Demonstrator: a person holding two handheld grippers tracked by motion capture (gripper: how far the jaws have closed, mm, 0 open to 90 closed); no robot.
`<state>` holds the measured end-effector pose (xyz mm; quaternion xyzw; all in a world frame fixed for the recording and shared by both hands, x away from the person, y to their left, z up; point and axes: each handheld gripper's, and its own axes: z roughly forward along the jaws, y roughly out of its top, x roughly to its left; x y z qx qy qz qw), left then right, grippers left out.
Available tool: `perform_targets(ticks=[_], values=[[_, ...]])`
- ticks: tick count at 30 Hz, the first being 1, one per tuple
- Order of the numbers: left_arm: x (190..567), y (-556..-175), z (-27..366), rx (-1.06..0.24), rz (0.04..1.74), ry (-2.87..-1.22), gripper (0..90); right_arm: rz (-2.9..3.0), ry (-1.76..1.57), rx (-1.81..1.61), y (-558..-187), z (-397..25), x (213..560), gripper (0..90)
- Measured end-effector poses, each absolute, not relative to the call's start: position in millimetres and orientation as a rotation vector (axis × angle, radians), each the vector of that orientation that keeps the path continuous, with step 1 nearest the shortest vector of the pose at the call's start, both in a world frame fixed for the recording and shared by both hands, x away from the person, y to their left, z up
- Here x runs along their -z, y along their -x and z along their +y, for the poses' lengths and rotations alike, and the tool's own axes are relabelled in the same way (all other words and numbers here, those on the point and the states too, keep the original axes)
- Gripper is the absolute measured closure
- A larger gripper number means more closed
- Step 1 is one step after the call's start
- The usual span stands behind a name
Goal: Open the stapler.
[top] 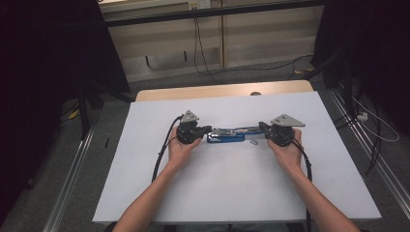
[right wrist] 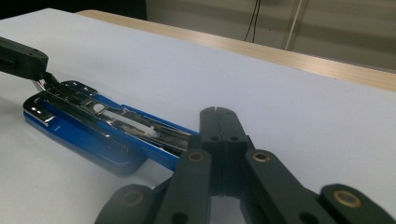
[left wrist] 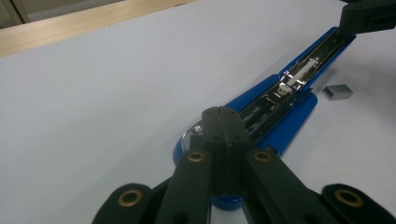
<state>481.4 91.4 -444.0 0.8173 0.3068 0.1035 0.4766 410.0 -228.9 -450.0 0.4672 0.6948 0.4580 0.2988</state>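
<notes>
On the white worktop (top: 232, 179), near its middle, lies a blue stapler (top: 226, 135) opened out flat, stretched lengthwise between the two hands. Its open channel works as a small trough: a bright metal rail runs along the inside, and in the left gripper view a pale pusher piece and a flat silvery strip sit within that channel (left wrist: 299, 77). The blue shell looks like smooth, glossy plastic with rounded ends, while the inner parts are shiny, hard-edged metal. Just beside the stapler, on the side nearer the person, rests a small block of staples (left wrist: 338, 91), grey, metallic and box-shaped, apart from the blue body. The left tongs (left wrist: 219, 114) are clenched, their matte black jaws pressed together with no gap over the rounded end of the stapler; whether they pinch any part of it I cannot tell. The right tongs (right wrist: 218, 116) are likewise clenched, jaws flush against each other at the stapler's other end, and again any grip on it is hidden. Each gripper is black with brass-coloured rivets on its linkage and carries a grey three-cornered plate on top (top: 190, 116). The worktop's surface is plain, smooth and matte white, with a light wooden edge (top: 222, 90) showing along its far side.
</notes>
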Motion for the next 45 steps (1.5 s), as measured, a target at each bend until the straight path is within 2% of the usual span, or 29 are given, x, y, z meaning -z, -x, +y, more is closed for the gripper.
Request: perform_targets(ticks=[11, 13, 16, 22, 25, 28, 30, 33, 38, 41, 45], values=[[441, -479, 91, -0.276, 0.755, -1.985, 90.0, 1.856, -1.24, -1.257, -409, -229, 450, 89.8], [441, -479, 91, -0.28, 0.753, -1.981, 90.0, 1.857, -1.246, -1.263, -409, -229, 449, 85.1], [437, -478, 94, -0.279, 0.753, -1.939, 88.7, 1.859, -1.24, -1.284, -409, -230, 447, 84.8], [431, -477, 99, -0.318, 0.763, -1.915, 74.1, 1.858, -1.252, -1.307, -409, -231, 447, 77.8], [431, -476, 100, -0.34, 0.773, -1.911, 65.7, 1.851, -1.253, -1.297, -409, -230, 447, 65.3], [433, -475, 99, -0.368, 0.836, -1.893, 44.7, 1.847, -1.264, -1.322, -409, -230, 447, 57.1], [434, -474, 101, -0.369, 0.838, -1.905, 40.5, 1.852, -1.257, -1.313, -409, -229, 447, 48.2], [434, -475, 102, -0.375, 0.859, -1.924, 26.5, 1.86, -1.241, -1.333, -409, -227, 445, 37.2], [431, -473, 103, -0.373, 0.857, -1.932, 9.3, 1.856, -1.243, -1.335, -409, -225, 441, 14.9], [428, -471, 105, -0.355, 0.853, -1.938, 4.6, 1.845, -1.256, -1.343, -408, -227, 440, 9.3], [425, -465, 111, -0.333, 0.862, -1.921, 3.9, 1.851, -1.24, -1.338, -406, -230, 438, 6.7]])
